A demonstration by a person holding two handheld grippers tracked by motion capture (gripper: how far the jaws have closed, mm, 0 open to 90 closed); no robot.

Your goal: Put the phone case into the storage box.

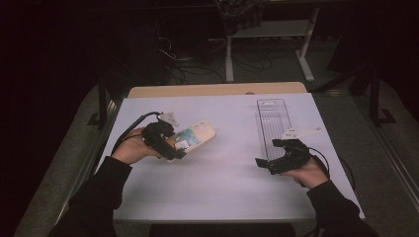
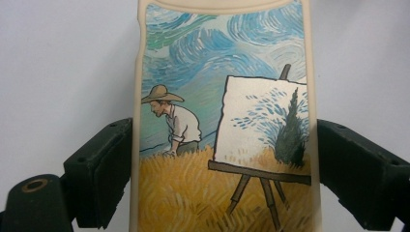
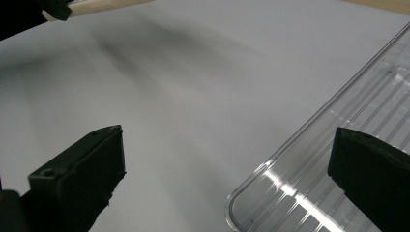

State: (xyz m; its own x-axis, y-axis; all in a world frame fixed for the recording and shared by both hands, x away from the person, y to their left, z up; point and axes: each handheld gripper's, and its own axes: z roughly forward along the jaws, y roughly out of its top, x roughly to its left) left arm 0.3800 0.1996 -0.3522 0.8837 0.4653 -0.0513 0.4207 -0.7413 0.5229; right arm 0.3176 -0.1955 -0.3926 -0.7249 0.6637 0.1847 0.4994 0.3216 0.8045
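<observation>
On the left part of the white table (image 1: 217,187), the left gripper (image 1: 179,148) was clamped on a phone case (image 1: 195,137), its jaws pressed against the two long edges of the case; in the left gripper view the phone case (image 2: 225,121) rose between the black jaws, cream-rimmed and printed with a painter in a straw hat bent over yellow grass beside an easel under a swirling blue sky; in the high view the case pointed right and a little far from the person's left hand (image 1: 131,150), which held the gripper from the left, and whether the case rested on the table or was lifted just off it could not be told; the right gripper (image 1: 269,158) sat on the right part of the table, held by the right hand (image 1: 309,173), its jaws wide apart and empty; one jaw lay over the near end of a clear plastic tray (image 1: 273,123), which stretched away toward the far edge; in the right gripper view the tray (image 3: 338,159) showed a rounded corner and ribbed floor between the jaws, nearer the right-hand jaw; the case and the tray were well apart.
</observation>
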